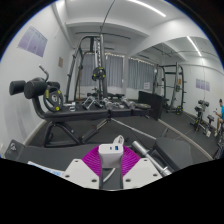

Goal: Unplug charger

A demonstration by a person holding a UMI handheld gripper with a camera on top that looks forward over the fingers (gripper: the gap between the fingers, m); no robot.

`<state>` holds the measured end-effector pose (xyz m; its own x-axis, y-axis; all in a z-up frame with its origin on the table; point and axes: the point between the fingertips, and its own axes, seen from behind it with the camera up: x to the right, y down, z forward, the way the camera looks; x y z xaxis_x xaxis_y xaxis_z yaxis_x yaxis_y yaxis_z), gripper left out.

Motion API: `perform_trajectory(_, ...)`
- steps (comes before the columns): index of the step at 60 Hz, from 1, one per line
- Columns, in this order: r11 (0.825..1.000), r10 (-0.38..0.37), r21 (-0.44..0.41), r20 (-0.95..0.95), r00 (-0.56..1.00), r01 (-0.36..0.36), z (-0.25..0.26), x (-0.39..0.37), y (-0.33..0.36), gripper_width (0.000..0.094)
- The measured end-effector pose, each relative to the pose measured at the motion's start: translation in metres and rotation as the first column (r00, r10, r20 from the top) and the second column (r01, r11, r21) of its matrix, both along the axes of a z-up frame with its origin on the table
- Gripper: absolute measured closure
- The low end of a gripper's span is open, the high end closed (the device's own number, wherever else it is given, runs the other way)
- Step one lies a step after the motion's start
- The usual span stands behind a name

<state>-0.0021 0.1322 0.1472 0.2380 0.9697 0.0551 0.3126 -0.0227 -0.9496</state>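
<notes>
A small white charger block (110, 152) with a blue port on its face sits between my gripper's (110, 160) magenta pads (95, 160). Both pads press on its sides, and the fingers are shut on it. A white cable (122, 141) loops from the top of the charger. The charger is held up in the air, away from any socket that I can see.
A gym room lies ahead. A black weight bench (75, 128) and a cable machine (92, 70) stand at the left and middle. A rack (172, 88) stands at the right by the window blinds. The dark floor (165, 135) lies beyond the fingers.
</notes>
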Motion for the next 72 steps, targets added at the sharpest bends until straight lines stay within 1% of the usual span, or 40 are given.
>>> perform_trajectory(5,1.000,-0.024,0.012,0.085,0.996,0.023,-0.042,0.006,0.033,0.0717)
perform_trajectory(10,0.999,-0.023,0.025,0.169,0.985,0.019,-0.086,0.008,0.051,0.0707)
perform_trajectory(14,1.000,-0.025,-0.002,0.222,0.975,0.026,-0.118,0.011,0.063,0.0692)
perform_trajectory(19,0.999,-0.036,-0.013,0.275,0.961,0.041,-0.148,0.008,0.072,0.0636)
perform_trajectory(22,0.999,-0.017,-0.040,0.311,0.950,0.031,-0.162,0.010,0.069,0.0591)
perform_trajectory(23,0.998,-0.008,-0.050,0.322,0.947,0.025,-0.165,0.011,0.067,0.0565)
perform_trajectory(24,0.998,0.001,-0.057,0.327,0.945,0.019,-0.166,0.012,0.065,0.0509)
perform_trajectory(28,0.998,0.006,-0.066,0.323,0.946,0.016,-0.157,0.017,0.061,0.0163)
perform_trajectory(30,0.998,0.008,-0.064,0.311,0.950,0.012,-0.148,0.020,0.059,0.0058)
perform_trajectory(32,0.998,0.007,-0.062,0.298,0.955,0.012,-0.137,0.025,0.057,0.0091)
perform_trajectory(36,0.998,0.011,-0.059,0.275,0.961,0.005,-0.107,0.041,0.047,0.0086)
perform_trajectory(41,0.999,0.018,-0.048,0.234,0.972,-0.007,-0.059,0.076,0.026,0.0086)
perform_trajectory(47,0.999,0.025,-0.043,0.190,0.981,-0.017,0.007,0.143,-0.008,0.0086)
perform_trajectory(52,0.997,0.068,-0.054,0.165,0.984,-0.060,0.050,0.196,-0.049,0.0086)
perform_trajectory(60,0.988,0.121,-0.109,0.130,0.984,-0.107,0.093,0.276,-0.103,0.0082)
perform_trajectory(67,0.981,0.142,-0.147,0.110,0.984,-0.125,0.109,0.326,-0.137,0.0080)
perform_trajectory(72,0.979,0.157,-0.146,0.101,0.982,-0.141,0.115,0.344,-0.152,0.0081)
